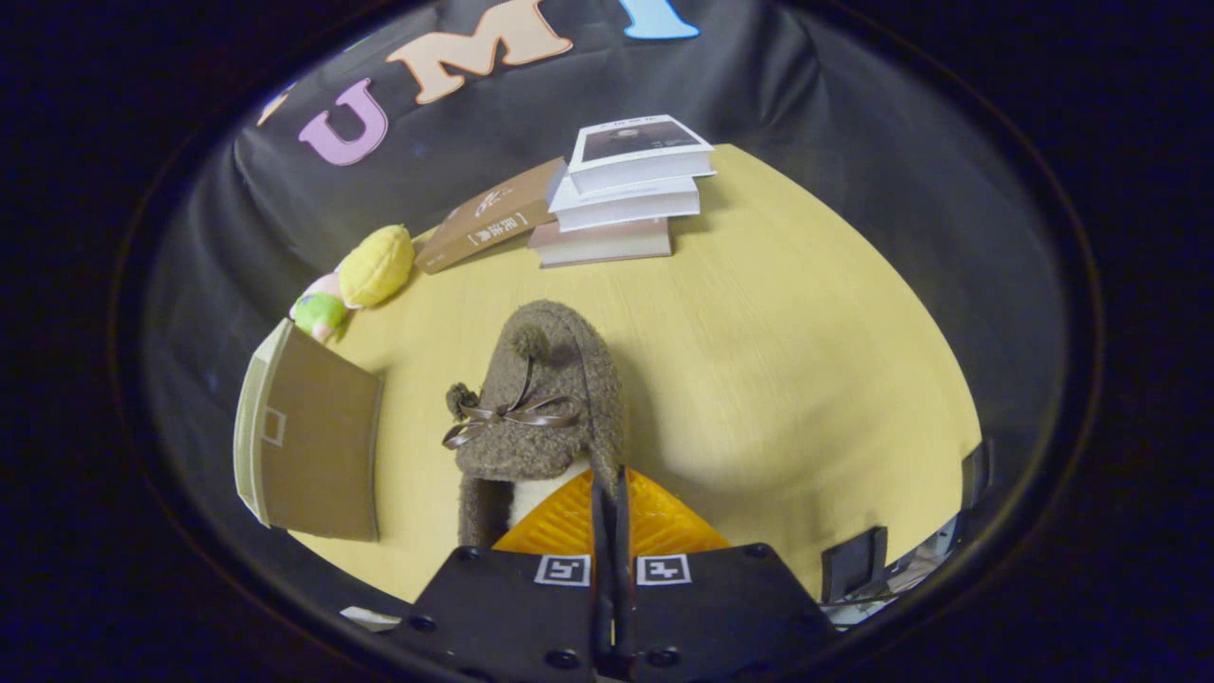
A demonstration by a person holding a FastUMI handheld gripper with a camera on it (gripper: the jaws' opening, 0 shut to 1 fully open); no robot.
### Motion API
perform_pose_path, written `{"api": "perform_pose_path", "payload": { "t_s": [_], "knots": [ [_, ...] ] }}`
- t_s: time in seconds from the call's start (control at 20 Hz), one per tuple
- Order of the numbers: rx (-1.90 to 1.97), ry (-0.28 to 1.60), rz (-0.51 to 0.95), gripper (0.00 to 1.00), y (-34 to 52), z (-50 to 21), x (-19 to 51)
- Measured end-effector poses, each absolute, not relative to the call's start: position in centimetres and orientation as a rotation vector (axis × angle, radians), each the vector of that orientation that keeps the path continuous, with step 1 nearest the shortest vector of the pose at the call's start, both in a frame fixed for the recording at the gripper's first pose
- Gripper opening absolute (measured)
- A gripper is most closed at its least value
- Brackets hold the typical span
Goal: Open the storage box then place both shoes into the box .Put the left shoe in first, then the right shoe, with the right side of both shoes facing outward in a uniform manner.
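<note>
A fuzzy brown shoe (541, 398) with a ribbon bow and pom-poms reaches forward from my fingers, toe pointing away. My gripper (610, 489) is shut on the shoe's rear collar, the fingers almost touching with the collar's edge pinched between them. The shoe casts a broad shadow on the yellow table (806, 379) to its right and seems held off the surface. To the left of the shoe stands the storage box (313, 441), brown-faced with cream sides and a small square pull on its face. I cannot tell whether it is open.
Beyond the shoe is a stack of three books (626, 194), with a brown book (488, 226) leaning against it. A yellow and green plush toy (360, 280) lies behind the box. The table's curved edge runs along the right, with dark hardware (854, 564) beside it.
</note>
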State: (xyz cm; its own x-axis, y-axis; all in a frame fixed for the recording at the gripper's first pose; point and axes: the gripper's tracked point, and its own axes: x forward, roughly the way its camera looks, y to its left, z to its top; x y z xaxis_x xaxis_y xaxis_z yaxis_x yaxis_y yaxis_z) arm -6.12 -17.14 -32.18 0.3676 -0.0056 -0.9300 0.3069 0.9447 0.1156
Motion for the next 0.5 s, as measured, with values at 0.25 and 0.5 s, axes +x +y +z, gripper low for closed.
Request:
{"api": "perform_pose_path", "payload": {
  "t_s": [0.25,0.5],
  "knots": [
    [0.294,1.142,-0.198,0.04,-13.6,-29.4,-5.1],
    [0.284,1.110,-0.181,0.04,-9.9,-26.9,-3.6]
  ]
}}
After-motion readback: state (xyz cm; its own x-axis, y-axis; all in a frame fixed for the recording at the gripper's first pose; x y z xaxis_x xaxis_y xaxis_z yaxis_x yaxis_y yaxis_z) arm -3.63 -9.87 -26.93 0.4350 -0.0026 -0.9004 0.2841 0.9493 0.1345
